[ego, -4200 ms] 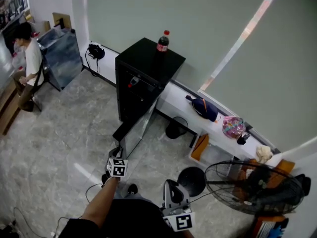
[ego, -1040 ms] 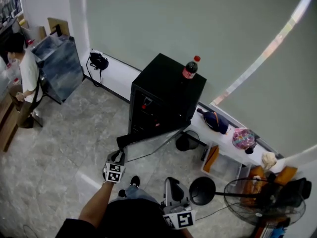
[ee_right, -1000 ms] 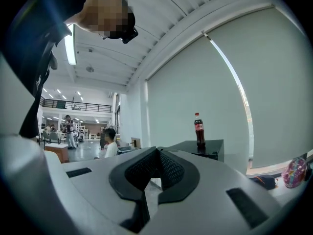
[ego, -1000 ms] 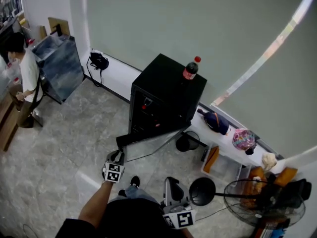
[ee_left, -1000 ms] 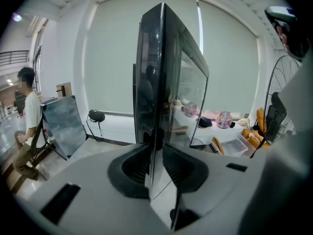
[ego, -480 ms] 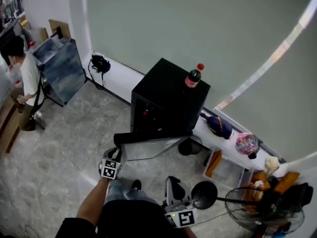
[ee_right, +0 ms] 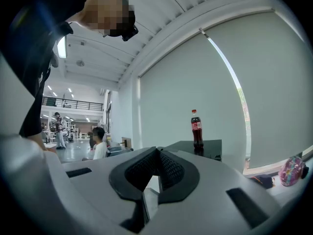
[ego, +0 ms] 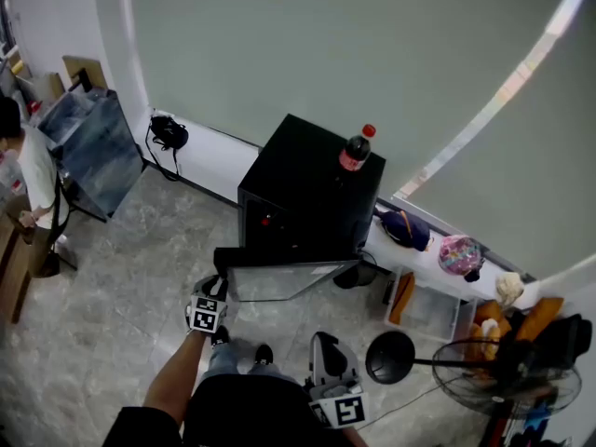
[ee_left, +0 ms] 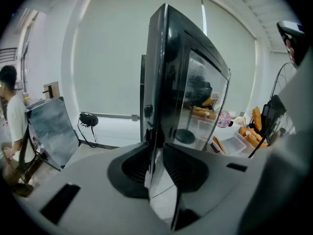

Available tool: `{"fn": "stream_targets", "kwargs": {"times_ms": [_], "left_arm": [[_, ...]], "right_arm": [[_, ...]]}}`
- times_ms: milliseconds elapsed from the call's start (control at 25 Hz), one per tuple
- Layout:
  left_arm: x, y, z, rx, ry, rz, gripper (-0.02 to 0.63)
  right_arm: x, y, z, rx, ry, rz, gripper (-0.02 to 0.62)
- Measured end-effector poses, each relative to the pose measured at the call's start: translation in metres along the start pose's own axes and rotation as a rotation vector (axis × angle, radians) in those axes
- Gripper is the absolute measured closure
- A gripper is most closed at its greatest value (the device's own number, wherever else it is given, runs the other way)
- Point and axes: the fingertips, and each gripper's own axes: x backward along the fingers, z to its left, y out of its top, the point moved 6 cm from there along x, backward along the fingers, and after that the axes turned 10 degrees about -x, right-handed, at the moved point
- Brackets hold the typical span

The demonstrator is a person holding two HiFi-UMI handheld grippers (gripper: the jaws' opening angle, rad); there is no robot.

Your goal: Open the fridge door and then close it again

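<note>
A black mini fridge (ego: 312, 180) stands by the wall with a cola bottle (ego: 352, 149) on its top. Its glass door (ego: 289, 279) stands partly open, hinged at the right. My left gripper (ego: 216, 285) is shut on the door's free left edge. In the left gripper view that dark door edge (ee_left: 159, 77) runs straight up from between the pads of the left gripper (ee_left: 155, 153). My right gripper (ego: 321, 347) hangs near my body, shut and holding nothing. From the right gripper (ee_right: 156, 168) the fridge top (ee_right: 203, 148) and the bottle (ee_right: 196, 126) show ahead.
A person (ego: 23, 184) stands far left beside a grey-blue panel (ego: 88, 147). A black bag (ego: 168, 133) lies on the white ledge (ego: 209, 156). Right of the fridge are a dark bag (ego: 405, 226), a pink bag (ego: 461, 254), a clear box (ego: 424, 310) and a floor fan (ego: 507, 371).
The door has swung from pointing out at me to lying nearer the fridge front, with my left gripper still on its edge. The right gripper has hardly shifted.
</note>
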Motion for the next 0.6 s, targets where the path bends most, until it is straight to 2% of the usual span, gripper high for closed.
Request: {"fn": "stream_targets", "kwargs": {"times_ms": [600], "left_arm": [[-0.071,0.046,0.052,-0.098,-0.120,-0.001,0.526]], "right_arm": [[-0.047,-0.004,0.005,-0.004,-0.196,-0.036,0.586]]}}
